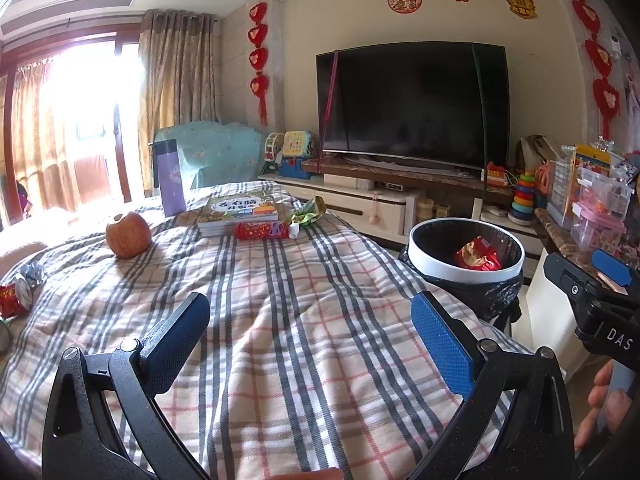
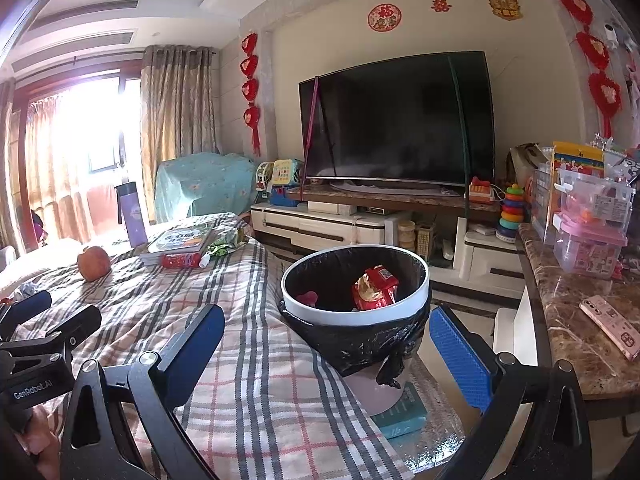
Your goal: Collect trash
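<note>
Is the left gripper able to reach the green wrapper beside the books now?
Probably yes. The left gripper is open and empty, and only bare blanket lies between it and the green wrapper, though it is far across.

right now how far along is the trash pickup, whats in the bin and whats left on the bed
Done: a red wrapper already lies in the trash bin. In hand: nothing; the left gripper and right gripper are both open and empty. Left: the green wrapper beside the books, the bitten apple, and crumpled foil and red scraps at the bed's left edge.
</note>
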